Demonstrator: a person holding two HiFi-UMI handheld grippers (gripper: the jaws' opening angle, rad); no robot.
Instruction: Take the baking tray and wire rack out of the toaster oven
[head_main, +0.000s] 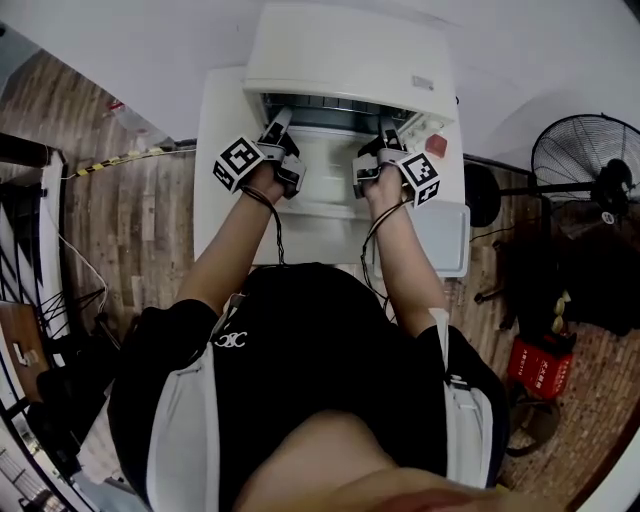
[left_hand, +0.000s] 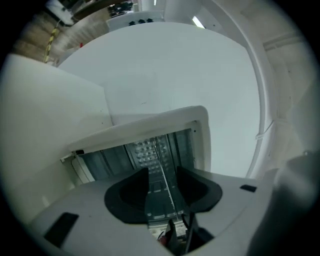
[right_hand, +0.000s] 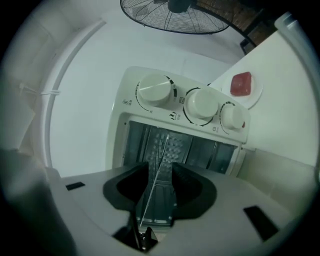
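Open white toaster oven (head_main: 350, 50), thin metal tray edge (right_hand: 160, 160) inside its mouth

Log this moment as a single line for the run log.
left gripper open | right gripper open | both at open toaster oven mouth | thin metal edge between jaws, ungripped

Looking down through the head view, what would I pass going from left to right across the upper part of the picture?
yellow-and-black striped strip on the floor → left hand-held gripper → right hand-held gripper → standing fan. The toaster oven spans both grippers, so it is left out.
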